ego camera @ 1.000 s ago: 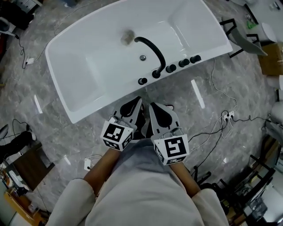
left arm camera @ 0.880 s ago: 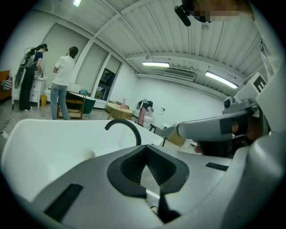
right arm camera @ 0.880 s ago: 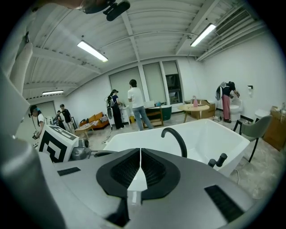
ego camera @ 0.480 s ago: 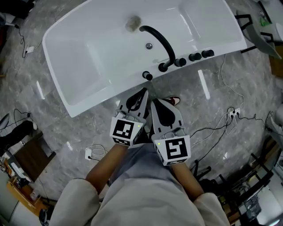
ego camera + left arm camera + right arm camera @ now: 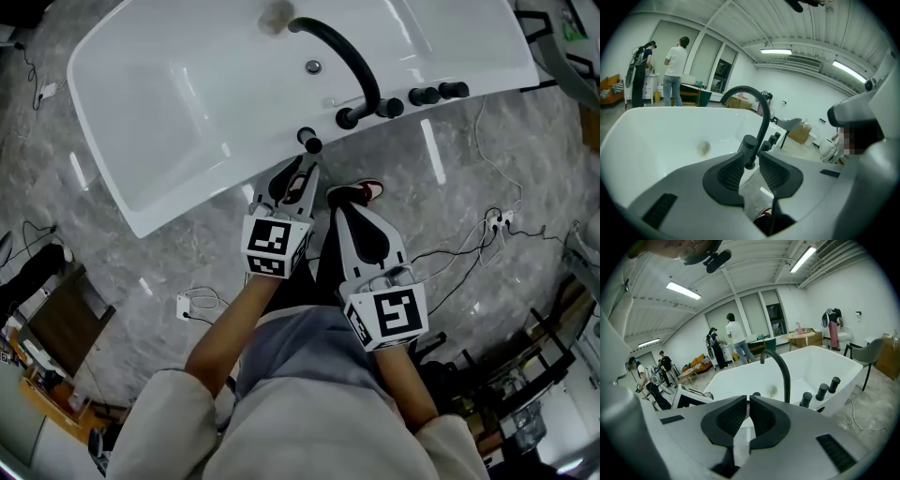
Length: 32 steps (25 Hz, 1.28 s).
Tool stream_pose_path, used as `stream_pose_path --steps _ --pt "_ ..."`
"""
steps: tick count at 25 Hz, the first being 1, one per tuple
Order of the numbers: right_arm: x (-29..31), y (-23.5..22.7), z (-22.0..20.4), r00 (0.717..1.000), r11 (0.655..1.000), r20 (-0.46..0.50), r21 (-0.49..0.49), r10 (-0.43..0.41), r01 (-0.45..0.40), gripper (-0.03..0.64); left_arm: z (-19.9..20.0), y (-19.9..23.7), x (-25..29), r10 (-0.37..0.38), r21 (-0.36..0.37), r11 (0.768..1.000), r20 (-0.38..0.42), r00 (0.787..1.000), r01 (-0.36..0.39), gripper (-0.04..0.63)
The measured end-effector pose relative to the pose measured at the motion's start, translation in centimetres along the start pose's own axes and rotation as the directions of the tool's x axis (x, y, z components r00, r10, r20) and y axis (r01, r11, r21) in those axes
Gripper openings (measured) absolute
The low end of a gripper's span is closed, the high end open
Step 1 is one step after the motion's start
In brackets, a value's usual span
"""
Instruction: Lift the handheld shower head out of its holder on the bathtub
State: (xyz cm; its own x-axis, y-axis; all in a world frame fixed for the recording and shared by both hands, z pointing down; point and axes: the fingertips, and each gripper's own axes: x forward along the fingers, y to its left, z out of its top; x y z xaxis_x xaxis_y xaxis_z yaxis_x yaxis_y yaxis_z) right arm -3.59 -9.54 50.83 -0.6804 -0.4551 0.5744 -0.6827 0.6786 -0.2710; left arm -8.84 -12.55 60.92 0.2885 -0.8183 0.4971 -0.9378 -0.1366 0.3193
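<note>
The white bathtub [image 5: 216,192] fills the top of the head view. On its near rim stand a black arched spout [image 5: 342,56], three black knobs [image 5: 422,96] and, leftmost, the short black shower head [image 5: 307,141] upright in its holder. My left gripper [image 5: 302,173] points at it from just short of the rim. In the left gripper view the shower head [image 5: 749,146] stands right beyond my left gripper [image 5: 751,158], whose jaws have just been opening, with nothing between the pads. My right gripper [image 5: 339,202] hangs further back, shut and empty; its view shows the shower head [image 5: 756,393] past my right gripper [image 5: 748,399].
A red and black shoe [image 5: 361,190] stands on the grey marble floor below the rim. Cables and a power strip [image 5: 492,225] lie at the right, a white socket block [image 5: 187,305] at the left. People [image 5: 674,63] stand far behind the tub.
Both grippers have sunk and come nearer the tub's rim. The left one advanced furthest, up to the shower head, and its jaws have parted. The right stays shut.
</note>
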Motion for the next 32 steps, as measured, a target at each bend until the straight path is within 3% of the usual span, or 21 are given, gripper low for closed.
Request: stream_pose_path --steps 9,16,24,29,32 --pt "0.1 -0.8 -2.3 0.998 1.000 -0.060 0.015 -0.004 0.005 0.020 -3.0 2.5 4.3 0.045 0.023 0.999 -0.059 0.997 -0.043 0.160" --pt "0.0 -1.2 -3.7 0.996 0.999 -0.092 0.042 -0.005 0.009 0.020 -4.5 2.8 6.6 0.035 0.052 0.998 -0.093 0.995 -0.030 0.161" --pt "0.0 -1.0 -5.1 0.992 0.998 -0.128 0.064 0.010 -0.002 0.020 -7.0 3.8 9.1 0.051 0.053 0.998 -0.139 0.989 -0.044 0.161" --pt "-0.2 -1.5 -5.5 0.990 0.997 -0.139 0.072 0.001 0.009 0.020 -8.1 4.5 10.3 0.060 0.010 0.998 -0.174 0.983 -0.059 0.161" --pt "-0.2 -1.8 -6.0 0.989 0.997 -0.150 0.077 0.000 0.012 0.020 -8.0 4.5 10.6 0.060 0.031 0.998 -0.166 0.984 -0.055 0.161"
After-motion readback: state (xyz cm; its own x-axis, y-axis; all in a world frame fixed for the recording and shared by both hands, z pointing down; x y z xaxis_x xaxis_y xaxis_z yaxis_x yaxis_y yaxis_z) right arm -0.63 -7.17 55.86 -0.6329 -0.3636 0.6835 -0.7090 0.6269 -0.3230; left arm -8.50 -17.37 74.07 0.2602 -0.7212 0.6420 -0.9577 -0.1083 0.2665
